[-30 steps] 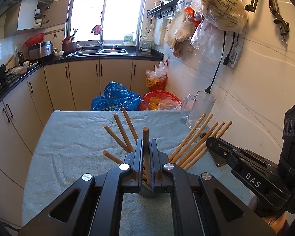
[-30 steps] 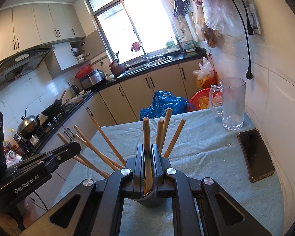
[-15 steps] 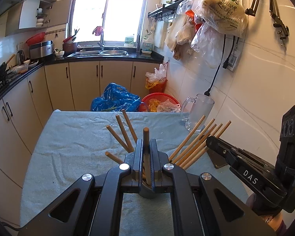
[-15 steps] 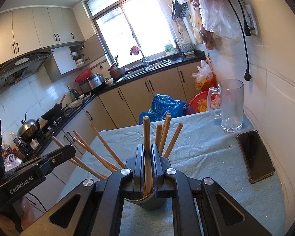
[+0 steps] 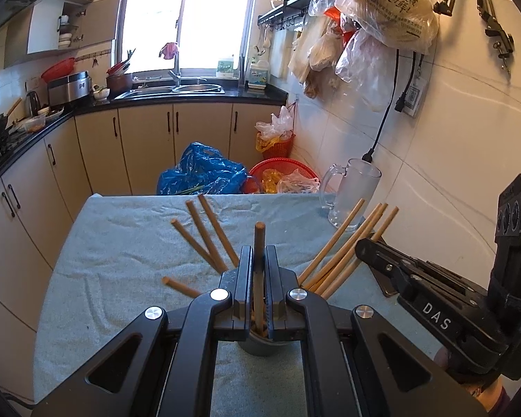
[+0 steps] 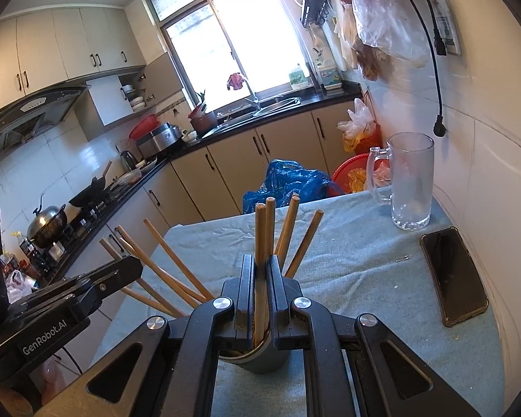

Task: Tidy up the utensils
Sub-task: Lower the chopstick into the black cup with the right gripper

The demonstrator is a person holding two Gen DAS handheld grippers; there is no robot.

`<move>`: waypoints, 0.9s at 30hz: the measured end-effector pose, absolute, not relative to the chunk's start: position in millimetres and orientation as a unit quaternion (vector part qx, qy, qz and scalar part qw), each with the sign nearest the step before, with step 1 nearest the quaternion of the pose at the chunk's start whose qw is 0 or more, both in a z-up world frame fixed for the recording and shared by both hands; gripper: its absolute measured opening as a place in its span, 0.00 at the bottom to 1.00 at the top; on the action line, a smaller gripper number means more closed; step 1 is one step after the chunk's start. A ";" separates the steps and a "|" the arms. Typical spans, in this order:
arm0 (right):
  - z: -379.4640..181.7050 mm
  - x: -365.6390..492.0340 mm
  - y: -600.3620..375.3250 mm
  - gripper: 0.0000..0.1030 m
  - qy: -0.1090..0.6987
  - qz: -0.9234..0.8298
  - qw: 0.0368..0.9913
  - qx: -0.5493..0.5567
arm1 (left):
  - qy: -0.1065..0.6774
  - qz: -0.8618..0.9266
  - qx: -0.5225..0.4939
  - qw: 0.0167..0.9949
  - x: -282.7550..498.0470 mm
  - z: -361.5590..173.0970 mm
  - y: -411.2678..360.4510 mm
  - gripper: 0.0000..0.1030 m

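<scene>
A grey cup stands on the blue-green cloth, and several wooden chopsticks fan out of it. My left gripper is shut on one upright chopstick whose lower end is in the cup. In the right wrist view the same cup sits under my right gripper, which is shut on another upright chopstick. Each gripper shows in the other's view: the right gripper beside the right-hand fan, the left gripper in front of the left-hand fan.
A glass mug stands at the table's far right by the tiled wall. A dark phone lies near the right edge, with a small clip beside it. Beyond the far edge are a blue bag and a red basket.
</scene>
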State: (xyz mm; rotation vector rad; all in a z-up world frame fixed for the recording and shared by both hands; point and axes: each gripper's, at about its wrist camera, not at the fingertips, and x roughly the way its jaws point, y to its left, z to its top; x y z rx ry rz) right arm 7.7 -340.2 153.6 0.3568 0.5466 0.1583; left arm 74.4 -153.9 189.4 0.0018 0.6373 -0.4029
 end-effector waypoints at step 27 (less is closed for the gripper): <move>156.0 14.6 -339.6 0.08 0.268 0.079 0.945 0.169 | 0.309 -0.189 0.022 0.932 70.6 189.6 -156.9 0.05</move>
